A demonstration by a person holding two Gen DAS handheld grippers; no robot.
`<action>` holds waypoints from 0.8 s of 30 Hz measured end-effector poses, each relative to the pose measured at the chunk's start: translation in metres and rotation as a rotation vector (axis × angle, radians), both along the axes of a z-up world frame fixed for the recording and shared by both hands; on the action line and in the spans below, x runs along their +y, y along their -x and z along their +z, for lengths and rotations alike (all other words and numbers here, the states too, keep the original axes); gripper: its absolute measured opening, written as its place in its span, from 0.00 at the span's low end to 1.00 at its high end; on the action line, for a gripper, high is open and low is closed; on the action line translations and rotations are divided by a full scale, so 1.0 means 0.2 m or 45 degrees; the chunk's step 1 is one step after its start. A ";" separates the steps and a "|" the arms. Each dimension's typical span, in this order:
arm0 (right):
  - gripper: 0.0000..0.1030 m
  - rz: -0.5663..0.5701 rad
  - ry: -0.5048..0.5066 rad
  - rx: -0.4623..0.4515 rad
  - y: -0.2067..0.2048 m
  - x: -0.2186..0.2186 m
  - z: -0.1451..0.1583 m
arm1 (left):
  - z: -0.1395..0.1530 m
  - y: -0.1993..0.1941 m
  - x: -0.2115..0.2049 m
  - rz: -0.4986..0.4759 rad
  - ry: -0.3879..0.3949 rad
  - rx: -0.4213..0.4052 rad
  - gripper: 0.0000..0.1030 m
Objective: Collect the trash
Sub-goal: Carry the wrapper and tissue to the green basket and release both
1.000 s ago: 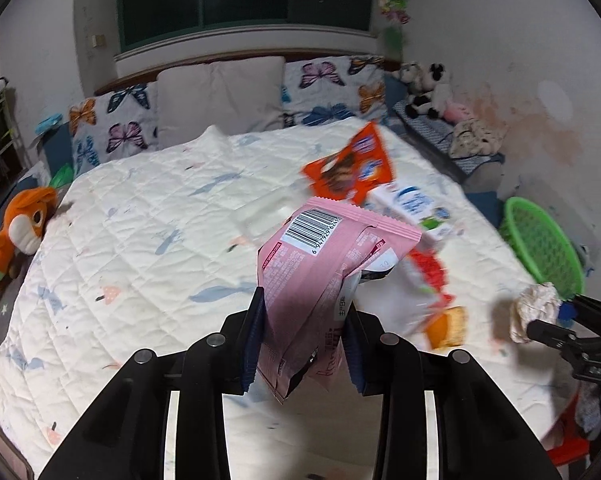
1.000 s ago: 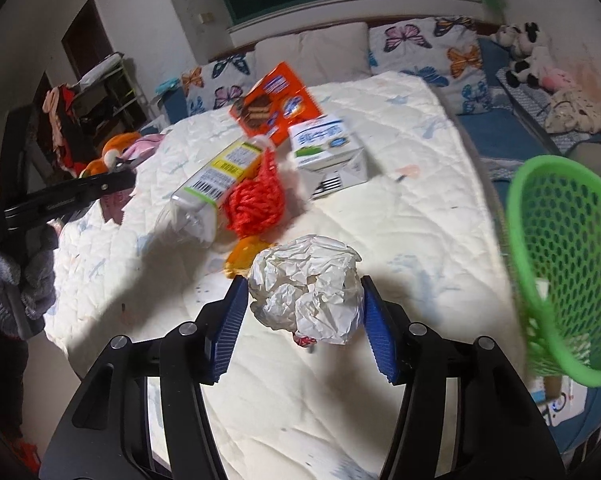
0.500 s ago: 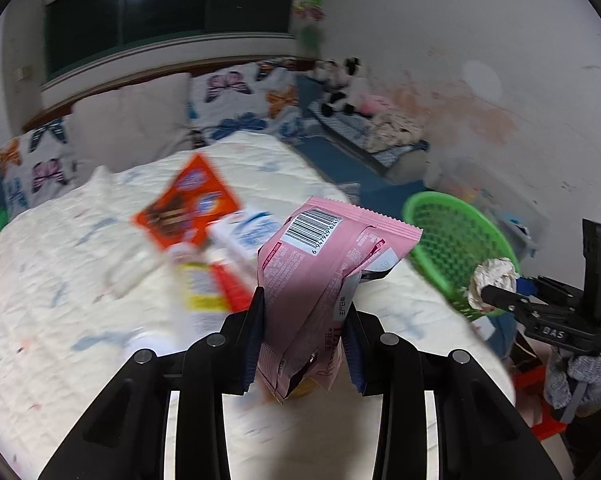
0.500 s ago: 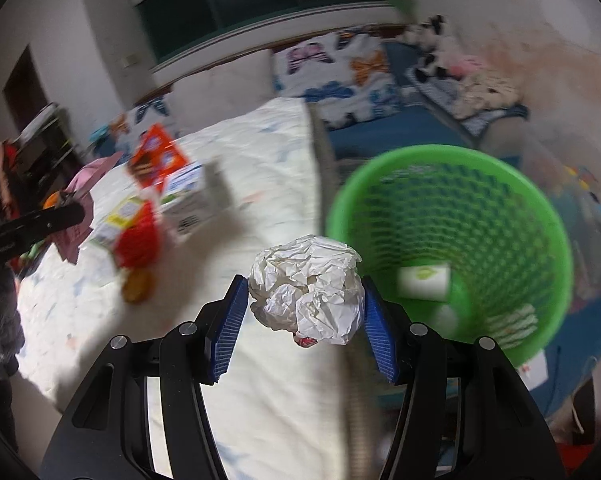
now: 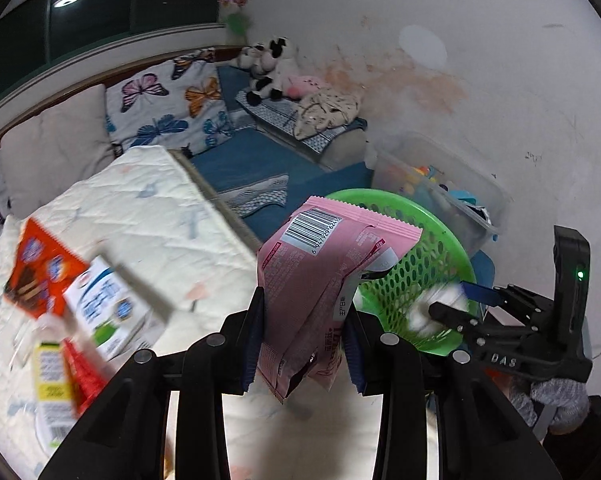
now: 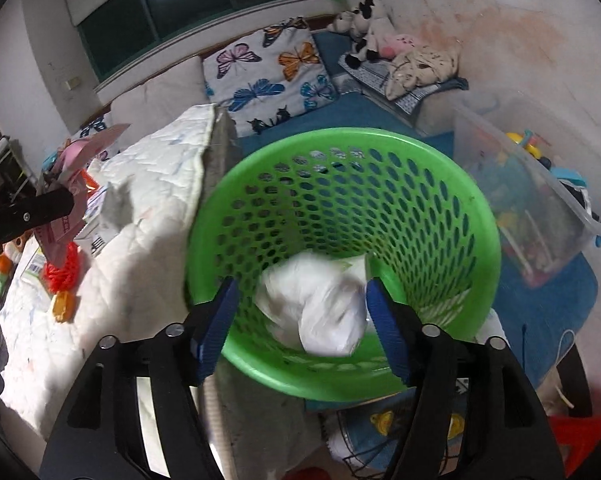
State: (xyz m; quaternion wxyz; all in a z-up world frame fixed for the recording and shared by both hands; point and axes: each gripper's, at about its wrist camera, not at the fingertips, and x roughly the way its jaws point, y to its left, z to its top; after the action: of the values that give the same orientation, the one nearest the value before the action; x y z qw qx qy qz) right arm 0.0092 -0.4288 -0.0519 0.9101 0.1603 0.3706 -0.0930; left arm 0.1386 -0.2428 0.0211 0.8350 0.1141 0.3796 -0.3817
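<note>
My left gripper (image 5: 305,308) is shut on a pink snack wrapper (image 5: 320,264), held upright over the bed's edge just left of the green mesh basket (image 5: 432,240). My right gripper (image 6: 300,308) hangs over the basket's (image 6: 340,138) mouth with its jaws opening. The crumpled white paper ball (image 6: 320,304) lies blurred between the pads, loose from the left pad and dropping into the basket. The left wrist view shows the right gripper (image 5: 456,300) at the basket's near rim. At the left edge of the right wrist view, the left gripper (image 6: 40,208) holds the pink wrapper (image 6: 80,168).
On the quilted bed (image 5: 160,216) lie a milk carton (image 5: 104,304), an orange wrapper (image 5: 36,272) and a yellow-labelled bottle with red netting (image 5: 56,384). A clear plastic storage box (image 5: 440,188) stands behind the basket by the wall. Blue mats cover the floor (image 6: 540,312).
Both grippers swung right from over the bed to the green basket. The right jaws widened and the paper ball slipped down from between them. The left still grips the pink wrapper.
</note>
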 end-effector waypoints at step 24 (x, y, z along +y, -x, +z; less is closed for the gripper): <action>0.72 -0.093 -0.018 -0.078 0.23 -0.12 0.04 | -0.21 0.08 -0.49 -0.145 -0.058 0.083 0.70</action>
State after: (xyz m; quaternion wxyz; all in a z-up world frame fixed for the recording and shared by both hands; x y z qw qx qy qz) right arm -0.0370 -0.4524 -0.0433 0.9159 0.1829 0.3370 -0.1184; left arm 0.1226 -0.3406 -0.0213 0.7964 0.1421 0.4080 -0.4232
